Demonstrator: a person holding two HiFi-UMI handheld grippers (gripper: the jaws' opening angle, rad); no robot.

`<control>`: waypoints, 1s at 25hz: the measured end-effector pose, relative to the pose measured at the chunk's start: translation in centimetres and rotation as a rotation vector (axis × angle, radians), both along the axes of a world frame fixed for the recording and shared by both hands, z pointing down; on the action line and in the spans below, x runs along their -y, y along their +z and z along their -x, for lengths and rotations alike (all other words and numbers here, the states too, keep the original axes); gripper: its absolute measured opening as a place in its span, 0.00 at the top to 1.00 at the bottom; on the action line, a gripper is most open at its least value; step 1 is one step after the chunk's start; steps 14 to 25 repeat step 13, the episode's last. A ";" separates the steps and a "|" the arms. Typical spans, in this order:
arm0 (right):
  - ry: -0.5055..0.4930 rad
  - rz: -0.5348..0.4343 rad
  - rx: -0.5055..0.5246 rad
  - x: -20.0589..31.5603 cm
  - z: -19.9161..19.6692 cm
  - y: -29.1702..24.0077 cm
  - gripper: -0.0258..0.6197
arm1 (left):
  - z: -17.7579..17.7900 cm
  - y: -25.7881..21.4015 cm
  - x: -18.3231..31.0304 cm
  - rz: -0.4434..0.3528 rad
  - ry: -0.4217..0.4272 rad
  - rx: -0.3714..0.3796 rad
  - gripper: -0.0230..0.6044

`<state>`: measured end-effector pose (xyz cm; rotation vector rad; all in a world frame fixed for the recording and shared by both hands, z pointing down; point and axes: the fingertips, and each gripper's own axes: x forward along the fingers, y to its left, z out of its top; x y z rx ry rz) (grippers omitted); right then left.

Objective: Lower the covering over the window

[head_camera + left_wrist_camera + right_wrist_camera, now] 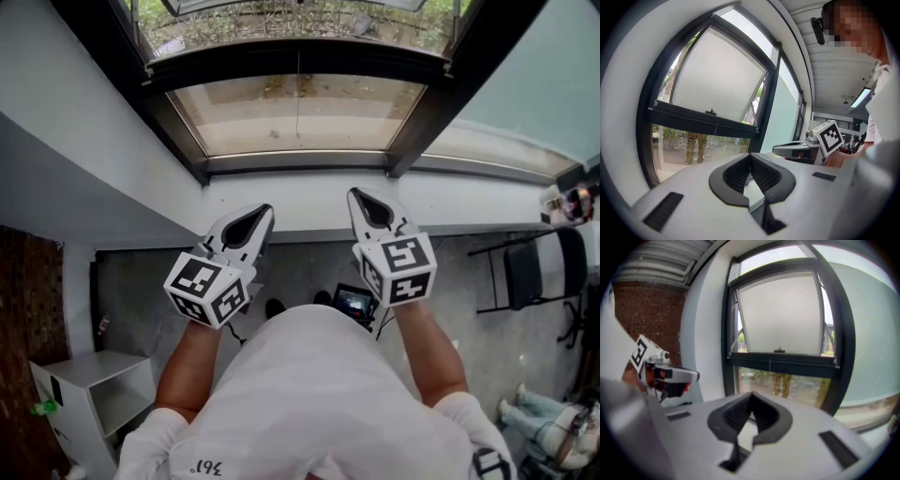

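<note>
Left gripper closed, empty | right gripper closed, empty | window far, covering over upper pane | chair right | shelf near left | shirt reads 361°

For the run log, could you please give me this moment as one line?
left tongs: shut, empty | right tongs: shut, empty | both: touching nothing | covering: down to crossbar | lower pane: bare
</note>
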<state>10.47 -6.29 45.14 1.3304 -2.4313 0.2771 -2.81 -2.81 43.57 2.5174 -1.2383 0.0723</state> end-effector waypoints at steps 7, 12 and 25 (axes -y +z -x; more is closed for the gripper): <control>0.007 -0.007 -0.014 0.1 -0.3 -0.1 0.93 | -0.4 -0.3 0.1 -0.005 0.009 0.000 0.92; 0.003 -0.044 -0.023 1.5 -0.3 -0.9 0.93 | -0.6 -1.2 1.2 -0.045 0.009 0.004 0.92; 0.000 -0.058 -0.025 2.0 -0.3 -1.3 0.93 | -0.6 -1.6 1.6 -0.059 0.009 0.005 0.92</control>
